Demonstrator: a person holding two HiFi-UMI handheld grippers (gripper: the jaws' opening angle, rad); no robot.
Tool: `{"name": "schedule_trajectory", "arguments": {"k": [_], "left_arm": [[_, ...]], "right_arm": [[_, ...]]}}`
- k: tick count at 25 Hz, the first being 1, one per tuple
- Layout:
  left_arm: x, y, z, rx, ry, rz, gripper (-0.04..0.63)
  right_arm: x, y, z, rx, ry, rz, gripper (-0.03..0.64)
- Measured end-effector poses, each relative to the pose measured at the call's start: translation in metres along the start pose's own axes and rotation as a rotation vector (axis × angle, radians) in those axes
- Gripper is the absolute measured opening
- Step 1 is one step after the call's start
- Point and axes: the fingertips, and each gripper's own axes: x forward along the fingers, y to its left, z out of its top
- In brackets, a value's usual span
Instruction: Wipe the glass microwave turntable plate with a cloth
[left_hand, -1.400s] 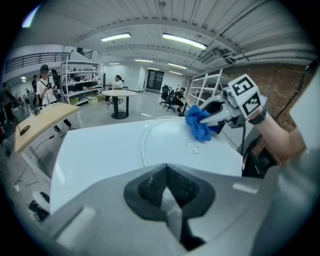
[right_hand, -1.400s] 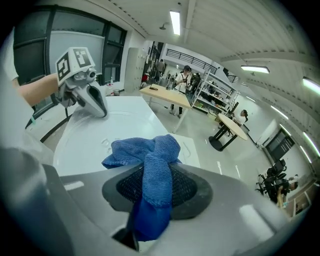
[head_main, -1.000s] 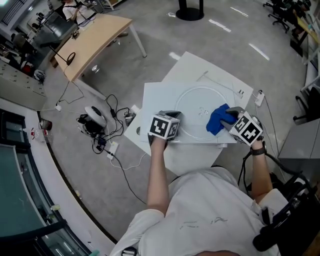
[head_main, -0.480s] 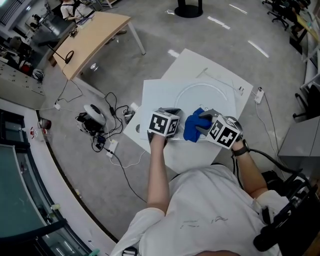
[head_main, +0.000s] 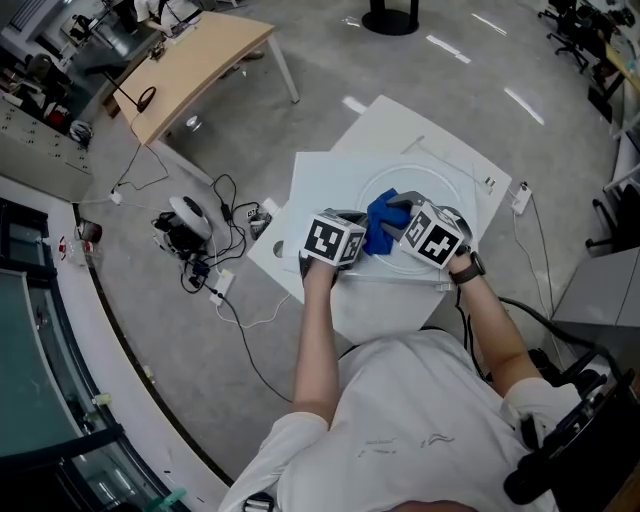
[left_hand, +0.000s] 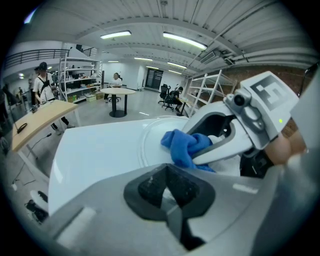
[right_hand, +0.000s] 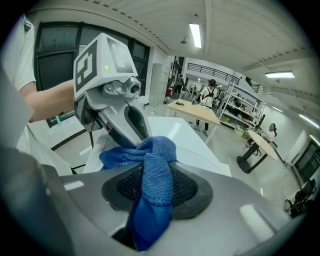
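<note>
The round glass turntable plate (head_main: 428, 192) lies flat on white boards. My left gripper (head_main: 347, 222) sits at the plate's near-left rim, jaws shut on the plate's edge (left_hand: 152, 137). Right beside it my right gripper (head_main: 402, 218) is shut on a bunched blue cloth (head_main: 383, 228), which presses on the left part of the plate. In the right gripper view the cloth (right_hand: 155, 170) hangs out between the dark pads, with the left gripper's marker cube (right_hand: 102, 57) just behind. The left gripper view shows the cloth (left_hand: 182, 145) in the right gripper's white fingers (left_hand: 225, 147).
The white boards (head_main: 320, 190) overlap on a small table. A cable reel and tangled leads (head_main: 190, 235) lie on the floor to the left. A wooden desk (head_main: 190, 70) stands at far left, a white power strip (head_main: 518, 198) at the boards' right edge.
My right gripper has carried the blue cloth from the plate's right side across its near part to the left, ending next to the left gripper. The left gripper has stayed put.
</note>
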Motion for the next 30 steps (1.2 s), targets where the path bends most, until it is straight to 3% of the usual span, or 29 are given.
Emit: {"name": "schedule_trajectory", "arguments": {"k": [5,8,13,18,25,30], "left_arm": [[0.001,0.003,0.000,-0.008,0.001,0.001,0.000],[0.001,0.001,0.000,-0.006,-0.002,0.006,0.000],[0.002,-0.001,0.000,-0.002,-0.003,0.008,0.000],[0.000,0.003,0.000,-0.007,-0.005,0.011,0.000],[-0.009,0.003,0.002,0.003,-0.006,0.051,0.000],[-0.007,0.001,0.000,0.002,0.002,0.013,0.000]], "right_arm": [[0.014,-0.024,0.005,-0.013,0.010,-0.002,0.135],[0.014,-0.058,-0.005,0.037,-0.003,-0.080,0.135],[-0.019,-0.111,-0.051,0.113,0.051,-0.233,0.133],[-0.059,-0.114,-0.095,0.124,0.117,-0.269,0.132],[-0.096,-0.052,-0.113,0.119,0.108,-0.160,0.132],[-0.089,0.018,-0.084,0.025,0.097,0.040,0.133]]}}
